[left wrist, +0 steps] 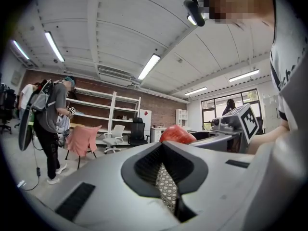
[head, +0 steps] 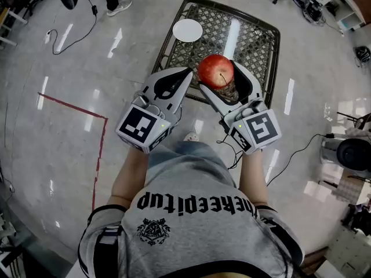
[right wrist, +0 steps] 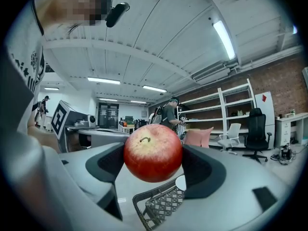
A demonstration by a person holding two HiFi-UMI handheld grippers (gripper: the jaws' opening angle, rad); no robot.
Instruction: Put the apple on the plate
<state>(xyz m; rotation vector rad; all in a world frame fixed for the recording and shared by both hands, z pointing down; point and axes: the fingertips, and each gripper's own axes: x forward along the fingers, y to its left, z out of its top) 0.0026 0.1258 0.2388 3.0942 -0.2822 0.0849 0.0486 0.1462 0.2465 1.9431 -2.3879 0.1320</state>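
A red apple (head: 216, 70) is gripped between the jaws of my right gripper (head: 223, 77), held above the near part of a black wire-mesh table (head: 255, 39). In the right gripper view the apple (right wrist: 153, 152) fills the space between the jaws of the right gripper (right wrist: 154, 154), stem up. A small white plate (head: 188, 30) lies on the mesh at the far left corner; it shows as the white plate (right wrist: 180, 182) just under the apple. My left gripper (head: 186, 73) is beside the apple, jaws together and holding nothing. From the left gripper (left wrist: 163, 146) the apple (left wrist: 177, 134) peeks over the jaw tips.
The mesh table's rim (right wrist: 144, 201) lies below the right jaws. A red tape line (head: 81, 110) and cables (head: 75, 36) run across the shiny floor. A person with a backpack (left wrist: 48, 114), chairs and white shelves (left wrist: 103, 109) stand further off.
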